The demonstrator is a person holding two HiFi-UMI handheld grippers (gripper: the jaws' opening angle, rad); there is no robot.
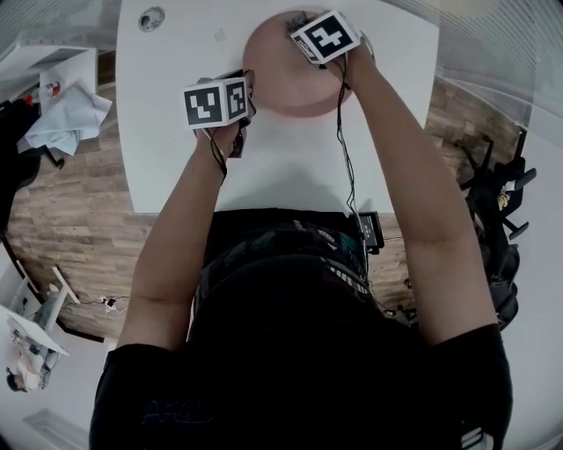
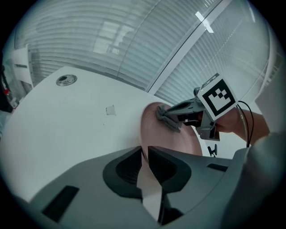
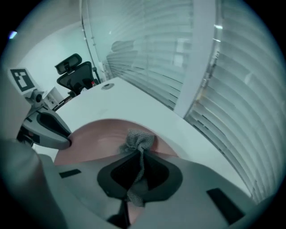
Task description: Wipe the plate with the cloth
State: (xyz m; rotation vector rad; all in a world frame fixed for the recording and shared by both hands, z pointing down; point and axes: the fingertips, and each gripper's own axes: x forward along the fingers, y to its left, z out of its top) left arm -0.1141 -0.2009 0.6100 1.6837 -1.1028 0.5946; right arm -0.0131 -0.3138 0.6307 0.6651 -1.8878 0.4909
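Observation:
A round pink plate [image 1: 286,83] lies at the far middle of the white table [image 1: 176,167]. My left gripper [image 1: 249,95] is shut on the plate's left rim, and that rim [image 2: 144,154] stands between its jaws in the left gripper view. My right gripper [image 1: 297,25] is over the plate's far side, shut on a crumpled grey mesh cloth [image 3: 137,142]. The bunched end of the cloth rests on the plate's surface [image 3: 96,138]. From the left gripper view the cloth [image 2: 165,117] shows at the right gripper's tips, against the plate [image 2: 172,141].
A round metal grommet [image 1: 151,18] sits in the table's far left corner, and a small square mark [image 2: 110,110] lies left of the plate. Window blinds run behind the table. An office chair [image 3: 75,74] stands past its far end. A small black device [image 1: 369,230] hangs at the near edge.

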